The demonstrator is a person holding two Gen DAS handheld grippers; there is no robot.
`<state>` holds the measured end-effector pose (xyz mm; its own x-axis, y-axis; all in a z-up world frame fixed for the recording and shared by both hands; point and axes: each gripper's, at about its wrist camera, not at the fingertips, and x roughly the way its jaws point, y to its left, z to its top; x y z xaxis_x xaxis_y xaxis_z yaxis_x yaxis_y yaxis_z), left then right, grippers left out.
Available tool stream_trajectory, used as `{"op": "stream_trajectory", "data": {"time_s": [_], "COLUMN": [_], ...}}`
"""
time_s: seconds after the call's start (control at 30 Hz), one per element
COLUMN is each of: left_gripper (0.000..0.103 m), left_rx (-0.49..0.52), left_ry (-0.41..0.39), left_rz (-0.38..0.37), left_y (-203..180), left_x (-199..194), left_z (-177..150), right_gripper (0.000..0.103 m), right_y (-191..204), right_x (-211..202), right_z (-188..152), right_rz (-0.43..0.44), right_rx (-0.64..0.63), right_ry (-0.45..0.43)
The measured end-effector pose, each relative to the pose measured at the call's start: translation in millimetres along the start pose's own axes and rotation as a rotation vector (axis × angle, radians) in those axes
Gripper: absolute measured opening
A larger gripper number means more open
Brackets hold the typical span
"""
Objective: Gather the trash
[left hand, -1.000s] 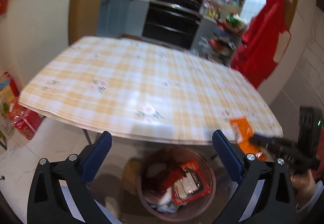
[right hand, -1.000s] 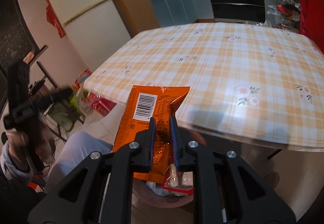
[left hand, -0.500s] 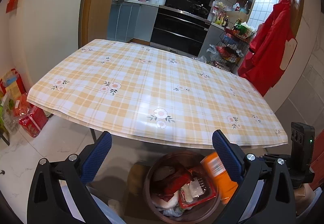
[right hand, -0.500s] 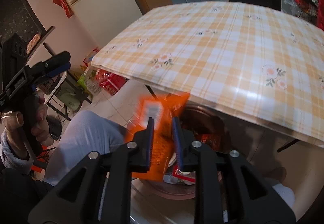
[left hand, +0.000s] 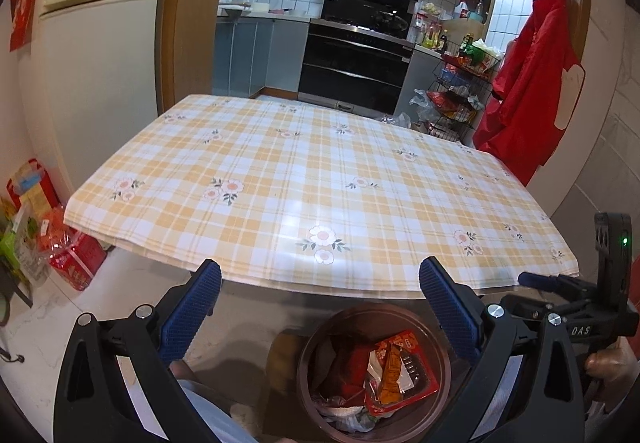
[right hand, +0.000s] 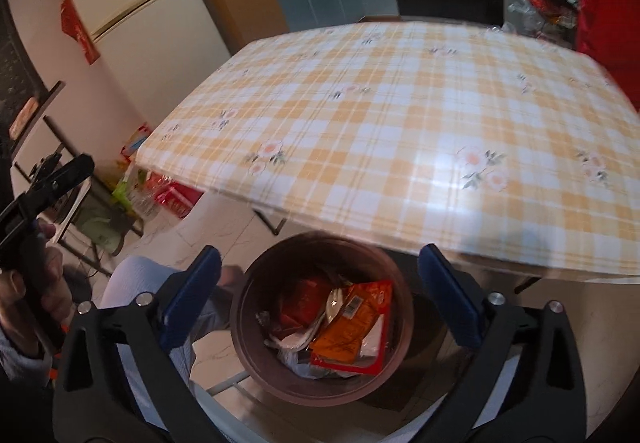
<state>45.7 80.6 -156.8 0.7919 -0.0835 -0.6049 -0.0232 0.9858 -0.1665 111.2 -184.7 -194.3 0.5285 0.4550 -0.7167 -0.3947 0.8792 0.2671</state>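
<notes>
A brown round trash bin (right hand: pixel 240 323) stands on the floor under the table's near edge, with several wrappers in it. The orange snack packet (right hand: pixel 348 331) lies on top of them, barcode up. My right gripper (right hand: pixel 319 259) hangs just above the bin; its jaws are opening wide with nothing between them. My left gripper (left hand: pixel 320 271) is open and empty beside it, over the same bin (left hand: pixel 308 359). In the left wrist view the orange packet (left hand: pixel 390 375) shows inside the bin, and the right gripper (left hand: pixel 560 283) is at the far right, held by a hand.
The table (left hand: pixel 320 183) has a yellow checked cloth with no trash on it. Red bags (left hand: pixel 76 259) sit on the floor at its left, by a fridge (left hand: pixel 100 63). An oven (left hand: pixel 352 71), a wire rack (left hand: pixel 460 95) and a red apron (left hand: pixel 532 91) stand behind. A person's leg (right hand: pixel 132 291) is beside the bin.
My right gripper carried the orange packet down over the bin and opened; the packet dropped in among the wrappers. My left gripper stayed open and hardly moved.
</notes>
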Motion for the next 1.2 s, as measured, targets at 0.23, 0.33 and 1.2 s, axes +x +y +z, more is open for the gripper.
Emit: {"op": "stream_trajectory", "data": {"time_s": [0.23,0.33,1.2], "left_gripper": [0.097,0.097,0.097], "left_rx": [0.095,0.128,0.244], "left_ry": [-0.053,-0.094,-0.305], "left_rz": [0.006,-0.001,-0.015], "left_y": [-24,-36,-88], "left_x": [-22,-36,-107], "left_z": [24,36,92], "right_gripper": [0.097,0.097,0.097], "right_y": [13,20,52], "right_x": [-52,-79,-193], "right_z": [30,44,73], "right_rz": [-0.067,-0.087,-0.329], "right_rx": [-0.009,-0.022,-0.113], "right_ry": [-0.137,-0.192,-0.406]}}
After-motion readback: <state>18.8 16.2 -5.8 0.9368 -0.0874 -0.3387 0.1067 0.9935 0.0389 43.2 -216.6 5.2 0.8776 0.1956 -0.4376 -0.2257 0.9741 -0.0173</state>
